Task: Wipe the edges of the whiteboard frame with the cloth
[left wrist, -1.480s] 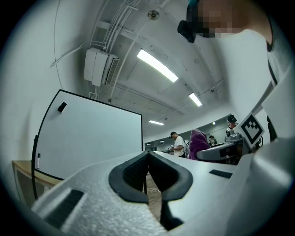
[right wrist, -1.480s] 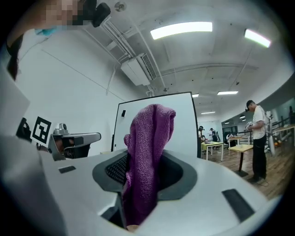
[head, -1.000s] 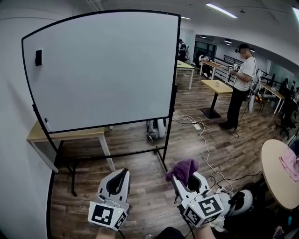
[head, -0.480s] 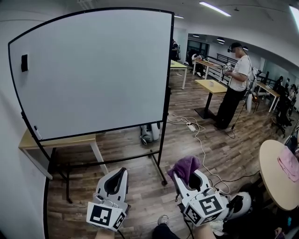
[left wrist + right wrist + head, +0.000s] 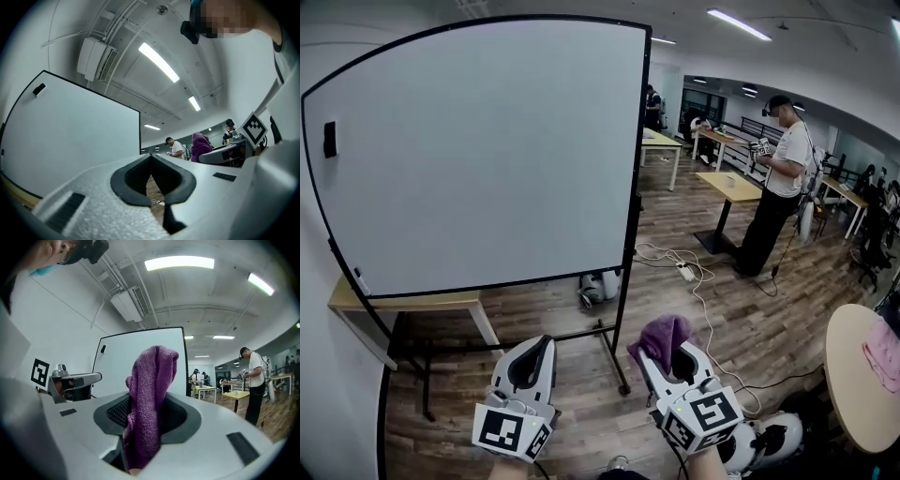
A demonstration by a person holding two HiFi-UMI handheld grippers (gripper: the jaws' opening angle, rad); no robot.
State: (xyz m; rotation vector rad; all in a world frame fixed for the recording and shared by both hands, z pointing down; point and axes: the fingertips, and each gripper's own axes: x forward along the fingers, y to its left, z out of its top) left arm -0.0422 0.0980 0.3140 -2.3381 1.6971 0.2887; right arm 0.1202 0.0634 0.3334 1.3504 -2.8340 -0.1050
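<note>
Your head camera looks down from well back of the whiteboard, seeing it whole. Cameras on your left tool and right tool face it from lower, tilted upward; all three share it.

The left gripper fills the near foreground, its black-padded jaws meeting at the tips with nothing between them; wooden floor shows through the gap below. To the left stands the whiteboard in its thin black frame. On the right, the cloth sticks up from the right gripper. Far behind, a person stands under a long ceiling light.
</note>
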